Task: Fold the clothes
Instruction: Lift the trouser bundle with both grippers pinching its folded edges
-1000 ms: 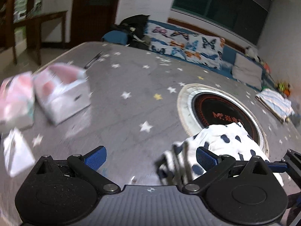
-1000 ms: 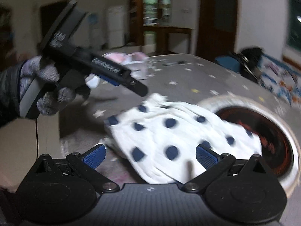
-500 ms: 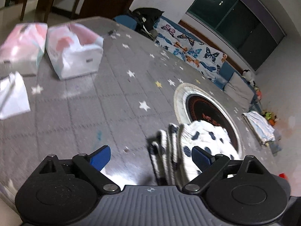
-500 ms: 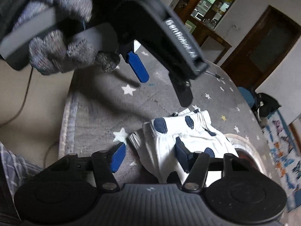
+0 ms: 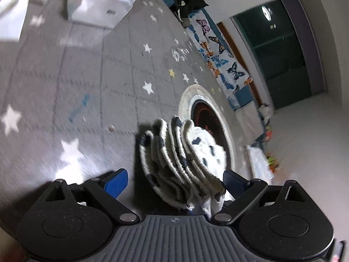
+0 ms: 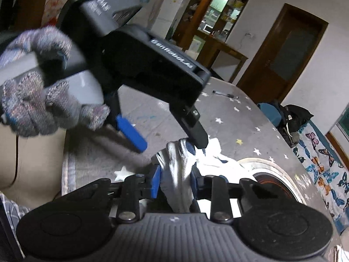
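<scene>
A white garment with dark blue dots (image 5: 185, 152) lies bunched on the grey star-patterned table cover (image 5: 87, 76), partly over a round inset plate (image 5: 209, 120). My left gripper (image 5: 174, 183) is open and wide, with the garment's pleated edge between its fingers, nearer the right pad. In the right wrist view the left gripper (image 6: 168, 139) hangs over the garment (image 6: 218, 159), one black fingertip touching the cloth. My right gripper (image 6: 174, 181) has its jaws closing, with a gathered fold of the garment pressed between the blue pads.
A gloved hand (image 6: 43, 100) holds the left gripper. White and pink packs (image 5: 98, 0) stand at the table's far left. A pen (image 6: 224, 93) lies near the far edge. A butterfly-print sofa cover (image 5: 218, 54) and a black bag (image 6: 292, 118) sit beyond the table.
The right jaws have narrowed from wide open onto the garment's edge. The left gripper has rolled and sunk closer over the bunched cloth, which is now gathered into pleats.
</scene>
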Motion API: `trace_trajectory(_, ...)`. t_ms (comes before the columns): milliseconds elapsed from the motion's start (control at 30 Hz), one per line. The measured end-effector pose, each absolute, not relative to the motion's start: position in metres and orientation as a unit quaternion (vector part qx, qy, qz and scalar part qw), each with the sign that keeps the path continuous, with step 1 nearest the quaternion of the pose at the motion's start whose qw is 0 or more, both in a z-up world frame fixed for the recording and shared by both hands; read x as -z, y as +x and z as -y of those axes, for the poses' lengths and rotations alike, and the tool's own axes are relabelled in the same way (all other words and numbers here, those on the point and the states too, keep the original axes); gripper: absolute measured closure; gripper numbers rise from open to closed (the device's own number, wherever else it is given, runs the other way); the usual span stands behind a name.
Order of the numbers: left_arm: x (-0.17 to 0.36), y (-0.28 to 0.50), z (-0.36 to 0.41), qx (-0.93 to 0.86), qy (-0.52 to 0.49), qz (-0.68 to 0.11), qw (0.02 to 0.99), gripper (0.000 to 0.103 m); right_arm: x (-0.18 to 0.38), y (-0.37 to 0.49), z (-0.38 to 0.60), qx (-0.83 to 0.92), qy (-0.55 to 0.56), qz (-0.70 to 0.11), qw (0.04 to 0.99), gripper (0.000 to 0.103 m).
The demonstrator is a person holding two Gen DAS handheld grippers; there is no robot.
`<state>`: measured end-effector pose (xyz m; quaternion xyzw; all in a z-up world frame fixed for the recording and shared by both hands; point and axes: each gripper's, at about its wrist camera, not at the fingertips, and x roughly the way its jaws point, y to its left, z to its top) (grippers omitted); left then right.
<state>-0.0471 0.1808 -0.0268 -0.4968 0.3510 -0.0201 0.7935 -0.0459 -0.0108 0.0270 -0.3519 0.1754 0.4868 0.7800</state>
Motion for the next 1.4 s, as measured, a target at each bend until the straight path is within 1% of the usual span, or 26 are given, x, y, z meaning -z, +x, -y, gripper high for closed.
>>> trace_trajectory(167, 0.038, -0.042, -0.176, 0.033, -0.541, -0.346, 0.766, 0.008, -0.031, -0.042, 0.014, -0.491, -0.336, -0.178, 0.784, 0.078)
trace_trajectory(267, 0.039, -0.039, -0.173, 0.037, -0.543, -0.337, 0.768, 0.008, -0.028, -0.043, 0.016, -0.497, -0.336, -0.180, 0.780, 0.078)
trace_trajectory(367, 0.040, -0.036, -0.171, 0.040, -0.536, -0.338, 0.772, 0.014, -0.025, -0.045, 0.019, -0.505, -0.331, -0.184, 0.776, 0.079)
trace_trajectory(400, 0.040, -0.035, -0.171, 0.041, -0.534, -0.339, 0.773, 0.016, -0.025, -0.045, 0.020, -0.509, -0.328, -0.183, 0.775, 0.084)
trace_trajectory(467, 0.041, -0.033, -0.169, 0.043, -0.530, -0.340, 0.776, 0.023, -0.025, -0.047, 0.022, -0.517, -0.324, -0.184, 0.771, 0.086)
trace_trajectory(533, 0.044, -0.034, -0.171, 0.039, -0.528, -0.343, 0.776, 0.036, -0.023, -0.049, 0.023, -0.519, -0.326, -0.183, 0.769, 0.086)
trace_trajectory(567, 0.045, -0.034, -0.172, 0.037, -0.528, -0.344, 0.776, 0.040, -0.023, -0.049, 0.024, -0.523, -0.321, -0.185, 0.768, 0.086)
trace_trajectory(633, 0.048, -0.035, -0.173, 0.033, -0.527, -0.347, 0.775, 0.054, -0.024, -0.048, 0.027, -0.527, -0.310, -0.187, 0.769, 0.085)
trace_trajectory(667, 0.050, -0.036, -0.175, 0.031, -0.527, -0.349, 0.774, 0.057, -0.026, -0.047, 0.029, -0.528, -0.305, -0.189, 0.770, 0.085)
trace_trajectory(700, 0.052, -0.036, -0.176, 0.029, -0.527, -0.351, 0.773, 0.064, -0.028, -0.045, 0.032, -0.530, -0.298, -0.190, 0.771, 0.085)
trace_trajectory(733, 0.053, -0.037, -0.176, 0.027, -0.528, -0.352, 0.773, 0.068, -0.030, -0.042, 0.035, -0.531, -0.291, -0.192, 0.773, 0.084)
trace_trajectory(867, 0.053, -0.037, -0.175, 0.024, -0.520, -0.352, 0.778, 0.070, -0.035, -0.028, 0.050, -0.518, -0.259, -0.214, 0.787, 0.080)
trace_trajectory(900, 0.052, -0.038, -0.175, 0.023, -0.517, -0.351, 0.780, 0.070, -0.037, -0.022, 0.055, -0.511, -0.246, -0.221, 0.794, 0.077)
trace_trajectory(1067, 0.043, -0.038, -0.171, 0.021, -0.488, -0.345, 0.802, 0.073, -0.041, 0.013, 0.084, -0.461, -0.169, -0.255, 0.833, 0.076)
trace_trajectory(1100, 0.041, -0.037, -0.169, 0.020, -0.479, -0.344, 0.807, 0.073, -0.041, 0.021, 0.092, -0.448, -0.151, -0.262, 0.842, 0.073)
trace_trajectory(1133, 0.039, -0.037, -0.168, 0.018, -0.469, -0.343, 0.814, 0.074, -0.038, 0.030, 0.101, -0.432, -0.136, -0.268, 0.850, 0.068)
trace_trajectory(1200, 0.036, -0.035, -0.165, 0.017, -0.455, -0.341, 0.822, 0.074, -0.033, 0.046, 0.119, -0.400, -0.108, -0.281, 0.866, 0.063)
trace_trajectory(1400, 0.029, -0.031, -0.159, 0.011, -0.415, -0.339, 0.844, 0.074, -0.012, 0.087, 0.158, -0.323, -0.030, -0.328, 0.887, 0.062)
